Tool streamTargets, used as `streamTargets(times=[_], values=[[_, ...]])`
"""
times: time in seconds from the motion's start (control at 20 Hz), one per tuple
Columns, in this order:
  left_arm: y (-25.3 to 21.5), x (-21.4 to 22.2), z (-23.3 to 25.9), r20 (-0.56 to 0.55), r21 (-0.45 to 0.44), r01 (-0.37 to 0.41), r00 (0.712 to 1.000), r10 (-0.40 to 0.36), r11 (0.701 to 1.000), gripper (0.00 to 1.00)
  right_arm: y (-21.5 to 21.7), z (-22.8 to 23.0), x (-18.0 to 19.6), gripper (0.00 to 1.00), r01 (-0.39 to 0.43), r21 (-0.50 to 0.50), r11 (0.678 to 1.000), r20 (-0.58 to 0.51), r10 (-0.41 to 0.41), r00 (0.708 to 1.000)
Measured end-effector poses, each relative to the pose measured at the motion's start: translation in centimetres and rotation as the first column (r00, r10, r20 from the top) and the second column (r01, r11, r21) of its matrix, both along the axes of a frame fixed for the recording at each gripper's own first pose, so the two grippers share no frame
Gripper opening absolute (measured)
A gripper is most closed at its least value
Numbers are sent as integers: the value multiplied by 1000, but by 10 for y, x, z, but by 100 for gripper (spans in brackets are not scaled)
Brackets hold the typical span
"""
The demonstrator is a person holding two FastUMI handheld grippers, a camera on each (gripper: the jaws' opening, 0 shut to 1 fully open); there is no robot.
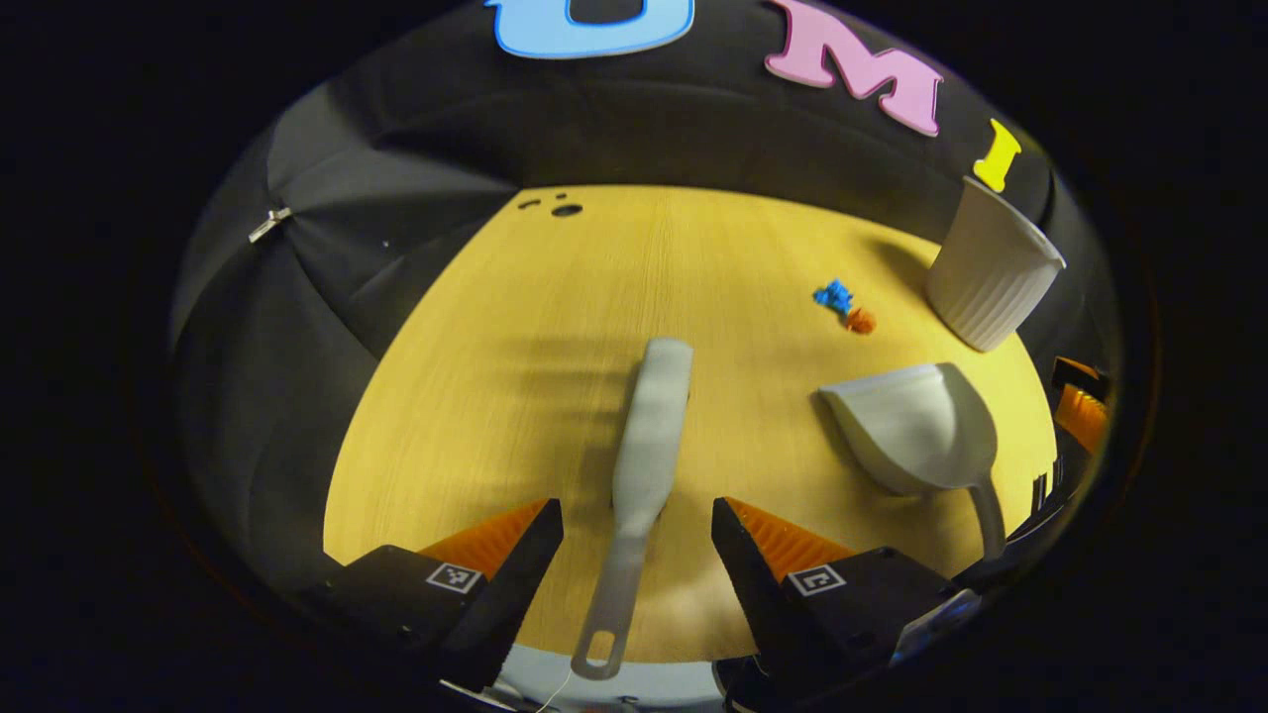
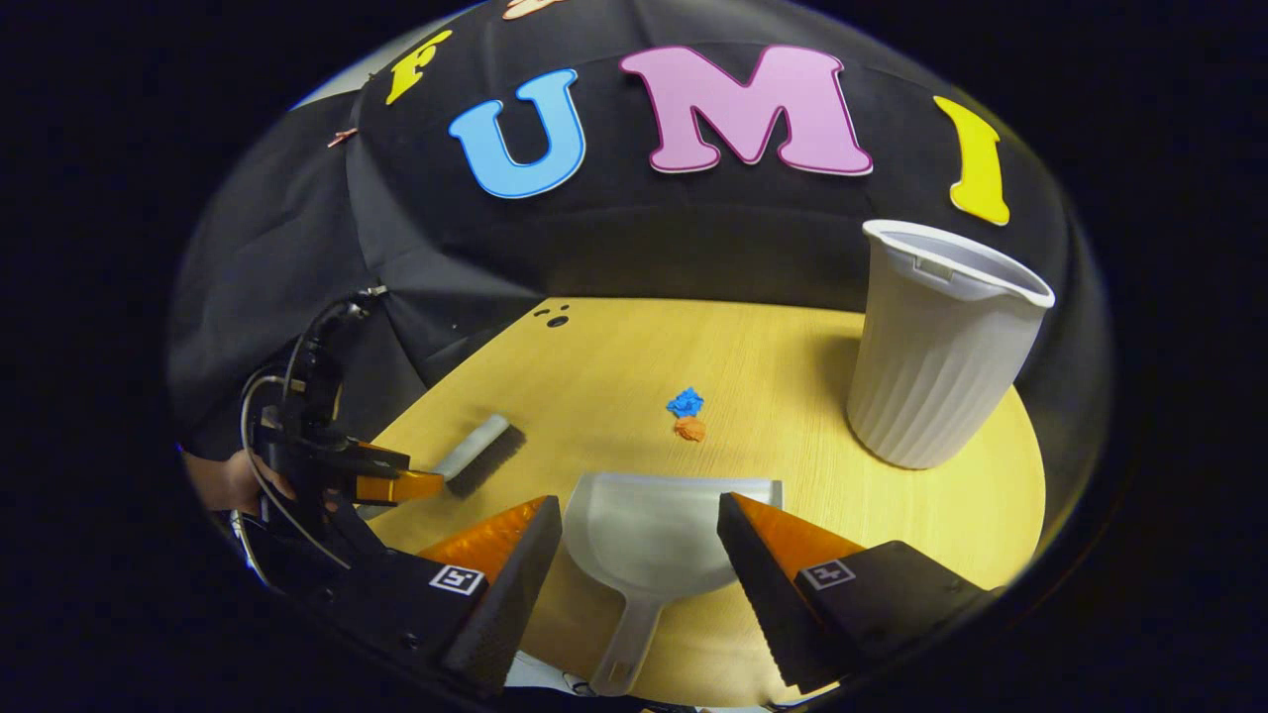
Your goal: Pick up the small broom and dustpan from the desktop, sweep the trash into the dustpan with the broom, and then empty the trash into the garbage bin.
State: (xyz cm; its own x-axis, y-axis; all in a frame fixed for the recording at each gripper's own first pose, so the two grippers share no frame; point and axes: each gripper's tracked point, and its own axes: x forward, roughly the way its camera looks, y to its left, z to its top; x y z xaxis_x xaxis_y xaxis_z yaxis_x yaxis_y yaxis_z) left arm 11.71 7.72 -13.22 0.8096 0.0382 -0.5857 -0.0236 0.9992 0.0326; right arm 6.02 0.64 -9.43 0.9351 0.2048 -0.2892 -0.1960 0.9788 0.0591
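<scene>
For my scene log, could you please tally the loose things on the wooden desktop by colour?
White or pale grey: 3 (ribbed plastic garbage bin, plastic dustpan, small broom)
Blue: 1 (crumpled blue scrap)
Orange: 1 (crumpled orange scrap)
Total: 5

1 broom (image 1: 649, 436), 1 dustpan (image 1: 916, 426), 1 bin (image 1: 991, 267), 2 trash bits (image 1: 844, 305).

Broom (image 1: 649, 436), dustpan (image 1: 916, 426) flat; trash (image 1: 844, 305) near bin (image 1: 991, 265).

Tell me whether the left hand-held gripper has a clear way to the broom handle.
Probably yes. The left hand-held gripper is open, its fingers on either side of the broom handle, and nothing lies between them.
</scene>
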Motion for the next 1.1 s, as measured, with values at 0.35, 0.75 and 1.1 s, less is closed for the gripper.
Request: streamTargets(times=[0.35, 0.75, 1.1], values=[[-2, 38, -40, -188, 30, -2, 982, 8, 1000, 91, -30, -12, 21, 99, 10, 45, 999, -62, -7, 998], [-11, 39, -45, -178, 24, 61, 982, -56, 998, 44, -49, -19, 22, 99, 86, 81, 993, -96, -78, 992], [-14, 34, -43, -56, 0, 62, 997, -62, 998, 29, -43, -30, 5, 99, 185, 86, 979, -165, -169, 972]])
